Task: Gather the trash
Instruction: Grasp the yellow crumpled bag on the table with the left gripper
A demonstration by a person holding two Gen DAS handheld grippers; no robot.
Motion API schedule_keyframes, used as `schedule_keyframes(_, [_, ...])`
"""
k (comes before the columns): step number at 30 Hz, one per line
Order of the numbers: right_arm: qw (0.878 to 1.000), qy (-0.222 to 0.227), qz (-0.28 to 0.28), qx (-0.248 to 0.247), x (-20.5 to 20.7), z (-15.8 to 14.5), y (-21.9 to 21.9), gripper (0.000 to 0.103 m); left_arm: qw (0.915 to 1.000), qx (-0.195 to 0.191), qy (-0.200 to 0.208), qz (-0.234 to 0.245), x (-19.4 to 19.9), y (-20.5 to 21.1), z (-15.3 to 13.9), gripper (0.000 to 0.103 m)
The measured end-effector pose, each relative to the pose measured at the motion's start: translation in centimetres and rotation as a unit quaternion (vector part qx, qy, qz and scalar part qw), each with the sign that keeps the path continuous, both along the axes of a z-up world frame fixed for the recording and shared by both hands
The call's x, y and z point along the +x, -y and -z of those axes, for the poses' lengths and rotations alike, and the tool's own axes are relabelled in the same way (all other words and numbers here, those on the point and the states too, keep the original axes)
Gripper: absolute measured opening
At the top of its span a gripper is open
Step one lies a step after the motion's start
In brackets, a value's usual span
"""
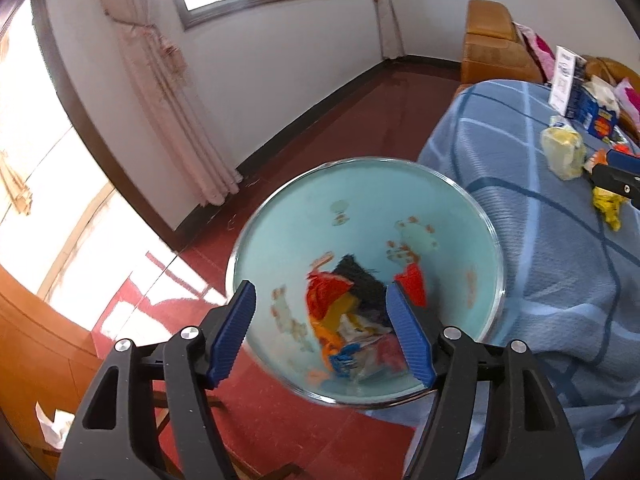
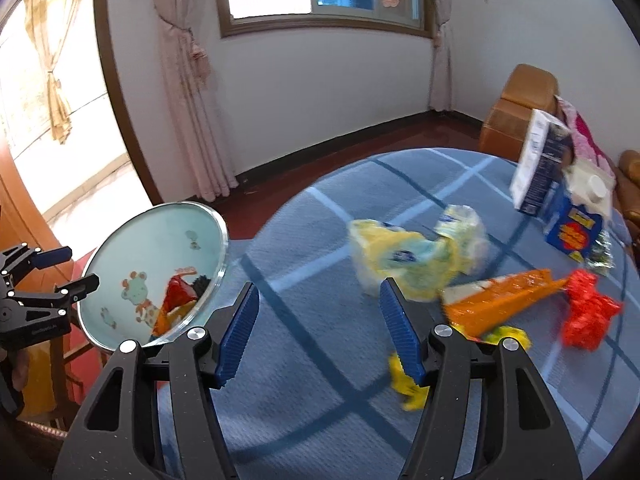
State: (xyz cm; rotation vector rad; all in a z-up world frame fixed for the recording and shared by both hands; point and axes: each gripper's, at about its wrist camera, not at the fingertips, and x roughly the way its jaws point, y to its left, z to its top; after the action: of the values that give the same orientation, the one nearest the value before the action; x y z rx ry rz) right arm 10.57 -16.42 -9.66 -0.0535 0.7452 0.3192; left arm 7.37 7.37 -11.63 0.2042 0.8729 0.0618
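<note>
A light-blue trash bin (image 1: 360, 208) with a metal rim stands beside the table and holds several crumpled wrappers (image 1: 352, 320). My left gripper (image 1: 320, 332) is open and empty over the bin's mouth. In the right wrist view the bin (image 2: 132, 248) is at the left, with the left gripper (image 2: 68, 268) beside it. My right gripper (image 2: 316, 332) is open and empty above the blue tablecloth (image 2: 304, 240). On the cloth lie a yellow-white plastic bag (image 2: 404, 256), an orange wrapper (image 2: 500, 300), a red crumpled wrapper (image 2: 588, 312), a yellow wrapper (image 2: 404, 380) and a blue carton (image 2: 568, 220).
A brown sofa (image 2: 520, 112) with pink cloth stands behind the table. Red floor (image 1: 320, 128), white walls, a curtain (image 2: 188, 100) and a window surround the table. A wooden chair (image 1: 40, 352) is at the left of the bin.
</note>
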Motion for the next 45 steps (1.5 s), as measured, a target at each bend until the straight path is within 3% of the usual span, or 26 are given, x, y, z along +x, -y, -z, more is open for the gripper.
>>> schedule_keyframes(10, [0.994, 0.002, 0.107, 0.003, -2.4, -0.1, 9.9, 0.064, 0.9979, -0.01, 0.01, 0.064, 0.9, 6.9, -0.9, 0.068])
schedule_keyframes(20, [0.975, -0.006, 0.222, 0.015, -6.3, 1.1, 19.8, 0.067, 0.9908, -0.039, 0.02, 0.128, 1.6, 15.9, -1.7, 0.068])
schedule_keyframes(28, [0.963, -0.008, 0.269, 0.027, -8.5, 2.0, 24.0, 0.07, 0.9826, -0.054, 0.025, 0.176, 2.4, 23.4, -1.8, 0.068])
schedule_keyframes(32, [0.959, -0.005, 0.282, 0.033, -9.2, 2.3, 25.2, 0.071, 0.9824, -0.047, 0.018, 0.18, 3.8, 26.0, -0.4, 0.067])
schedule_keyframes(34, [0.958, -0.005, 0.285, 0.038, -9.3, 2.4, 25.6, 0.071, 0.9819, -0.054, -0.002, 0.182, 4.6, 26.5, 0.8, 0.05])
schedule_keyframes(35, [0.958, -0.006, 0.285, 0.04, -9.4, 2.5, 25.8, 0.071, 0.9802, -0.064, -0.011, 0.187, 4.8, 26.7, 1.1, 0.031])
schedule_keyframes(38, [0.957, -0.007, 0.288, 0.044, -9.6, 2.7, 26.1, 0.071, 0.9766, -0.069, -0.003, 0.204, 4.2, 26.9, 0.8, 0.016])
schedule_keyframes(45, [0.955, -0.004, 0.293, 0.054, -9.0, 2.4, 26.5, 0.071, 0.968, -0.09, 0.026, 0.233, 2.1, 25.5, -2.9, 0.014])
